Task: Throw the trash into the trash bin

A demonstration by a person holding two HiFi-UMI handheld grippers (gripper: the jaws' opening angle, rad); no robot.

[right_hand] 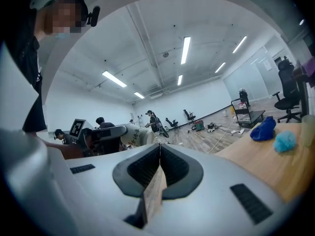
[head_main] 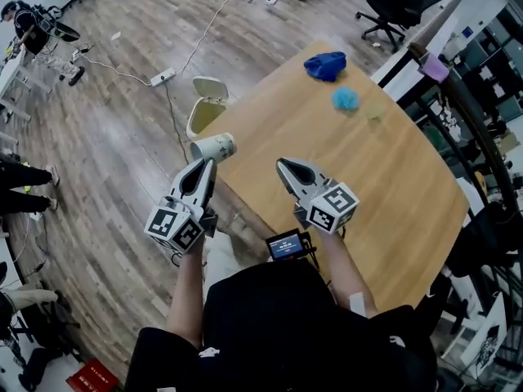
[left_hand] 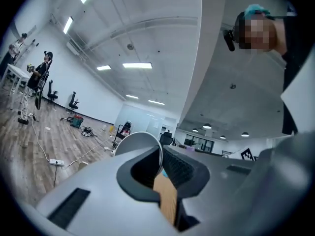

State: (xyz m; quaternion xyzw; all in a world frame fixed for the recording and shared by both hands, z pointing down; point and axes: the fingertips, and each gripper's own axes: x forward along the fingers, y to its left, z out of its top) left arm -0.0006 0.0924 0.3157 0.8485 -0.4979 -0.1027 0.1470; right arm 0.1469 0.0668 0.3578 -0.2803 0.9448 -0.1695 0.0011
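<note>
A white paper cup (head_main: 214, 147) lies on its side in the air just past the wooden table's (head_main: 392, 186) left edge, its wall pinched between the jaws of my left gripper (head_main: 201, 168). In the left gripper view the cup's wall (left_hand: 140, 140) stands in the left gripper (left_hand: 160, 162). A cream trash bin (head_main: 201, 118) with its lid up stands on the floor just beyond the cup. My right gripper (head_main: 286, 168) hovers over the table's near left part, shut and empty (right_hand: 159, 154). From there the cup (right_hand: 132, 134) shows at left.
A blue cloth (head_main: 325, 65), a light-blue puff (head_main: 345, 99) and a pale small item (head_main: 374, 113) lie at the table's far end. A power strip (head_main: 162, 77) with cables lies on the floor. Office chairs (head_main: 402, 5) stand at the back, shelving at right, people at left.
</note>
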